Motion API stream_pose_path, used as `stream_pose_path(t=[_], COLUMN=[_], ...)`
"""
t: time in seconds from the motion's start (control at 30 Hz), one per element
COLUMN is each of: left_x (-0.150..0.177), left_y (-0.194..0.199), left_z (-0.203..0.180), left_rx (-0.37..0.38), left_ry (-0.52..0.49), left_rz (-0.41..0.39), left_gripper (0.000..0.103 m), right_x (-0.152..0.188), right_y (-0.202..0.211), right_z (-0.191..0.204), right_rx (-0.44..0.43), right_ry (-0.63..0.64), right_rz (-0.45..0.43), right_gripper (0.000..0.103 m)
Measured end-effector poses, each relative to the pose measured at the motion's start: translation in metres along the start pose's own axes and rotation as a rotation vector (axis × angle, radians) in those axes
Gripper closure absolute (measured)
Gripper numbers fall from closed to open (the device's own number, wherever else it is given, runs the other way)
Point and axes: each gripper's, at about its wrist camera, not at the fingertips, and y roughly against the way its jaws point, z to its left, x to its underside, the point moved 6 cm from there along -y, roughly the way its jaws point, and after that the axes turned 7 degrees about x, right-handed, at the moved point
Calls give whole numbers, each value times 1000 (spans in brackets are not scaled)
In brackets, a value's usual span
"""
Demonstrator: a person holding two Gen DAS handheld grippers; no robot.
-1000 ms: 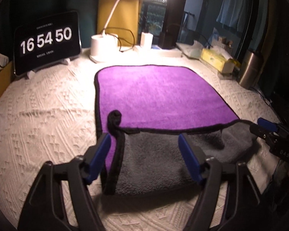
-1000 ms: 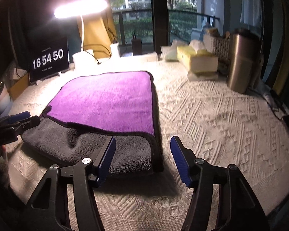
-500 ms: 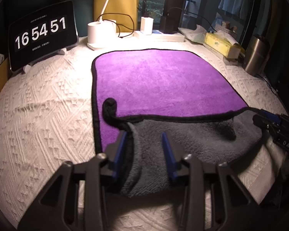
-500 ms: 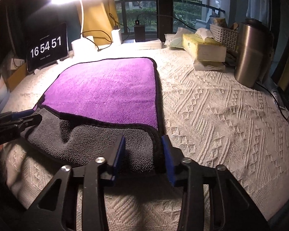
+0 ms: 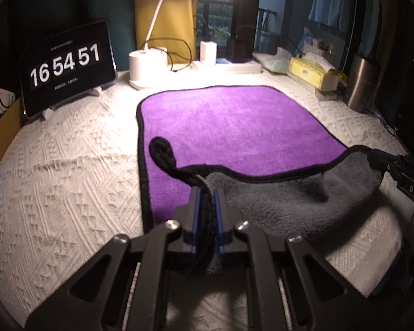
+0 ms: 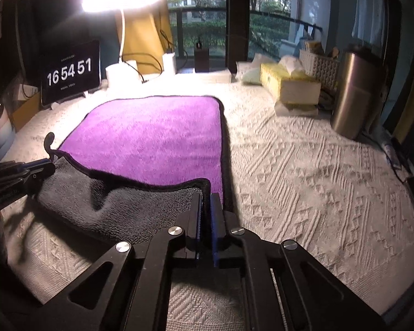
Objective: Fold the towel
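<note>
Left black two-finger gripper with blue pads (image 5: 206, 193) low at the near left, jaws pressed together on grey cloth, right black two-finger gripper with blue pads (image 6: 205, 198) low at the near right, jaws likewise clamped on cloth, both pointed toward the far side

Towel (image 5: 234, 127) plush fleecy cloth, matt; tablecloth (image 6: 303, 165) rough embossed weave; canister (image 6: 353, 96) brushed metal, dull sheen.
</note>
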Motion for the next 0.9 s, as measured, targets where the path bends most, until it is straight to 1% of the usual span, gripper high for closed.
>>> stream_pose_path(t=[0.13, 0.17, 0.27, 0.47, 0.6, 0.9], left_x=[-8, -10, -16, -22, -27, -45], left_y=[14, 17, 23, 27, 29, 34], left_z=[-3, -3, -3, 2, 4, 12], left_rx=[-8, -11, -23, -38, -52, -82], left_ry=[-9, -11, -11, 10, 24, 39], left_rz=[-66, -81, -116, -142, -163, -227], left_gripper=[94, 94, 95, 95, 95, 95], right_x=[-9, -11, -18, -32, -40, -67], right_y=[8, 10, 13, 19, 17, 9], right_z=[1, 0, -1, -2, 0, -5], right_rx=[6, 23, 29, 31, 24, 45], right_ry=[3, 19, 17, 16, 10, -2], right_rz=[-41, -55, -79, -126, -142, -182], right_gripper=[97, 97, 97, 97, 97, 97])
